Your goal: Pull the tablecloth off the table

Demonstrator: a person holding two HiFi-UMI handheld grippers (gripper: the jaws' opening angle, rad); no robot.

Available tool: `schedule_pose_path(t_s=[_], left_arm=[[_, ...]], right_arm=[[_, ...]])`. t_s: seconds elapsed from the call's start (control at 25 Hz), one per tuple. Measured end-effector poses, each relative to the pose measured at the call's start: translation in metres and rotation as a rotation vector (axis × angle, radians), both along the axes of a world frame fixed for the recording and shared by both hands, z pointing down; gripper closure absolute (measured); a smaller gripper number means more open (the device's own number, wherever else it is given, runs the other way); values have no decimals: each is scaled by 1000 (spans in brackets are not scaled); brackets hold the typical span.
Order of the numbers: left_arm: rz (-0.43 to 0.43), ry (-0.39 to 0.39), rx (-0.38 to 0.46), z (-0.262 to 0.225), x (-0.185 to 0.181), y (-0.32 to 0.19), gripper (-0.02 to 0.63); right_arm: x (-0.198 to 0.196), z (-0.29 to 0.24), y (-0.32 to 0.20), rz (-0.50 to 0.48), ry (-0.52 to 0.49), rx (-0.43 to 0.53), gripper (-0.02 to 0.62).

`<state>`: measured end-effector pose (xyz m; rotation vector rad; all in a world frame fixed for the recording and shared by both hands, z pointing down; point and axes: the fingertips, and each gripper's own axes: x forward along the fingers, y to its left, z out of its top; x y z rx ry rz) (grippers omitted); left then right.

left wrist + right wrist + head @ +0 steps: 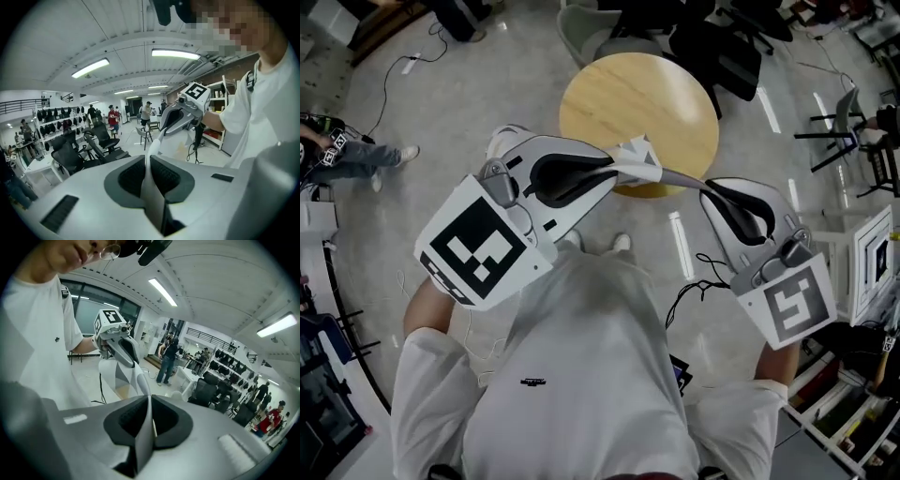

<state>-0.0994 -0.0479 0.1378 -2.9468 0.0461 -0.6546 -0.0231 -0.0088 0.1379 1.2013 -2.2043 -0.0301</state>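
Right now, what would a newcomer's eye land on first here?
The pale tablecloth is stretched in mid-air between the left claw and the right claw, each shut on one end of it. Just beyond it, the round wooden table stands on the floor with its top uncovered.

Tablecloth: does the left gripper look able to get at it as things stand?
Yes, apparently: the left gripper has its jaws shut on one end of the tablecloth; the right gripper holds the other.

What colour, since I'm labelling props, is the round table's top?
Pale yellowish wood; the table shows best in the head view.
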Motion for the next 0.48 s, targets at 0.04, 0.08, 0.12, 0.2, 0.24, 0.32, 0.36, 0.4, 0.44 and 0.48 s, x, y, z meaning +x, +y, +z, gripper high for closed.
schedule_pose_path(t_s=[0.04, 0.08, 0.12, 0.2, 0.24, 0.32, 0.36, 0.4, 0.44, 0.48], left_arm=[[26, -17, -6, -6, -4, 3, 566], [49, -36, -4, -12, -8, 7, 566], [67, -52, 3, -17, -12, 11, 566], [90, -71, 1, -22, -20, 20, 566], [98, -79, -20, -22, -24, 26, 566], [116, -106, -98, -15, -33, 37, 566], [127, -124, -140, -9, -37, 42, 566], [139, -142, -175, -2, -41, 46, 566], [152, -159, -197, 7, -44, 48, 566], [164, -174, -212, 16, -47, 48, 566]], right_arm=[[-4, -7, 3, -22, -4, -16, 565], [-7, -12, 6, -46, -8, -33, 565], [-10, -17, 10, -70, -12, -54, 566], [-16, -20, 21, -111, -35, -109, 566], [-20, -18, 28, -131, -58, -145, 566], [-28, -10, 42, -169, -116, -228, 566], [-32, -4, 47, -183, -144, -268, 566], [-35, 3, 51, -192, -169, -303, 566], [-39, 11, 53, -198, -192, -333, 566], [-42, 18, 53, -207, -214, -352, 566]])
